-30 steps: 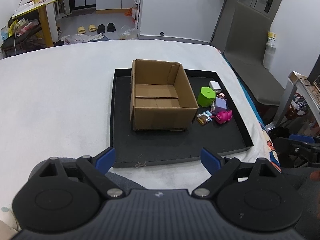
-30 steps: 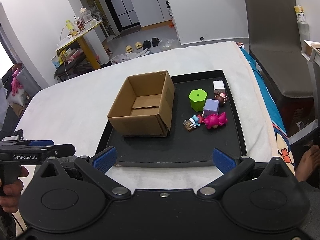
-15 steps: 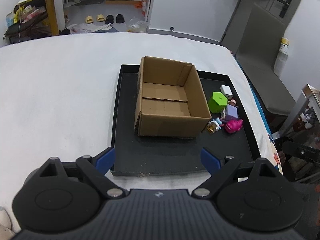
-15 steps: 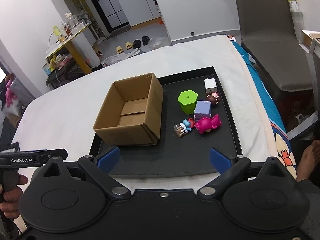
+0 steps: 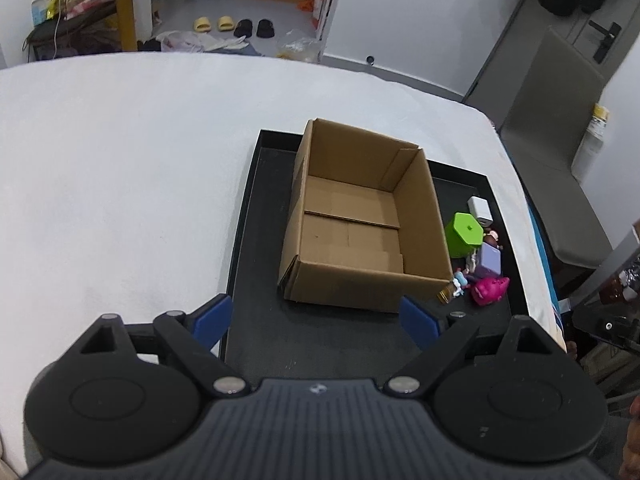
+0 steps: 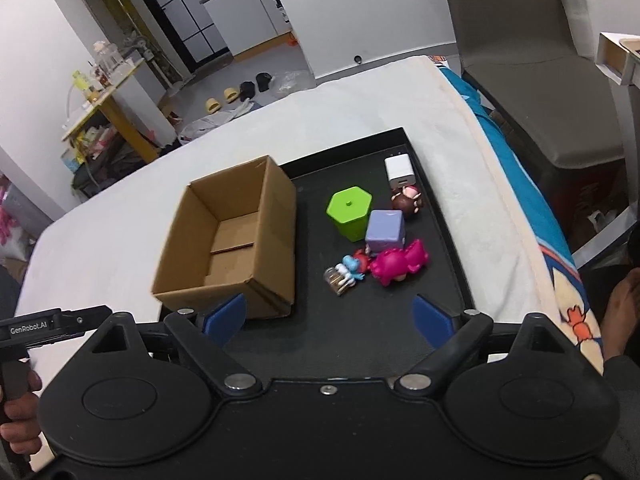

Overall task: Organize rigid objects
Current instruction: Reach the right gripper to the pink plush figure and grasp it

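An open, empty cardboard box stands on a black tray. To its right lie a green hexagonal container, a lilac cube, a white charger, a brown round figure, a magenta toy and a small blue figure. My left gripper hovers open over the tray's near edge, in front of the box. My right gripper hangs before the toys, its jaws closing with nothing between them.
The tray rests on a white-covered bed. A grey chair stands at the right. Slippers and a cluttered yellow table lie beyond. A hand holds the left gripper's handle at lower left.
Both grippers have moved forward and down toward the tray, so box and toys look larger. The right gripper's blue fingers stand closer together than before.
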`<state>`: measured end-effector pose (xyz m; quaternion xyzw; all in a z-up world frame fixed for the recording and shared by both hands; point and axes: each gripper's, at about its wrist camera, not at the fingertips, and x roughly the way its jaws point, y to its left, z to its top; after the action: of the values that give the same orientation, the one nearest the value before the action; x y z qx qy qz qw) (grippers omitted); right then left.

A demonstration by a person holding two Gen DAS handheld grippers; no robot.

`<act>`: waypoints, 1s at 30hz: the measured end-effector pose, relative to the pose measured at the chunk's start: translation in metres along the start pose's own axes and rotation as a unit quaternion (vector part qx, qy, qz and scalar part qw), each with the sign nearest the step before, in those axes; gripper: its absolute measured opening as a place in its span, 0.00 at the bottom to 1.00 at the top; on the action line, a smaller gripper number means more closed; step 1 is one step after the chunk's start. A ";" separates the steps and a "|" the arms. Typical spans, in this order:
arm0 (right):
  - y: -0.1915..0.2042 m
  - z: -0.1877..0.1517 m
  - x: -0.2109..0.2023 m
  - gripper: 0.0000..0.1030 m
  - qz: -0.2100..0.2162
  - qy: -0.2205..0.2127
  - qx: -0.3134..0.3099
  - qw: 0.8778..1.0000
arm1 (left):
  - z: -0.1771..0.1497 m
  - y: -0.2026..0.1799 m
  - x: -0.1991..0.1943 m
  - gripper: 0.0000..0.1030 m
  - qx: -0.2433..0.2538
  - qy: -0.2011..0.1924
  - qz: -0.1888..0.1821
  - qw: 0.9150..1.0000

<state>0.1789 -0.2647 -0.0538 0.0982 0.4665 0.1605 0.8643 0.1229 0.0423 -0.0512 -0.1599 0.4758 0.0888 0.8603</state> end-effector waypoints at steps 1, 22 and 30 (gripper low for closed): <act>-0.002 0.001 0.003 0.87 0.001 0.000 0.005 1.000 | 0.001 0.000 0.004 0.86 -0.003 0.000 0.003 1.000; -0.047 0.006 0.085 0.81 -0.027 -0.004 0.142 0.989 | 0.025 0.002 0.077 0.84 -0.021 0.025 0.043 0.999; -0.073 -0.017 0.111 0.70 -0.025 -0.023 0.209 0.977 | 0.030 0.004 0.105 0.76 -0.034 0.039 0.047 0.998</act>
<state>0.2352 -0.2916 -0.1720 0.2684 0.4718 0.0350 0.8391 0.2013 0.0568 -0.1257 -0.1698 0.5127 0.1388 0.8301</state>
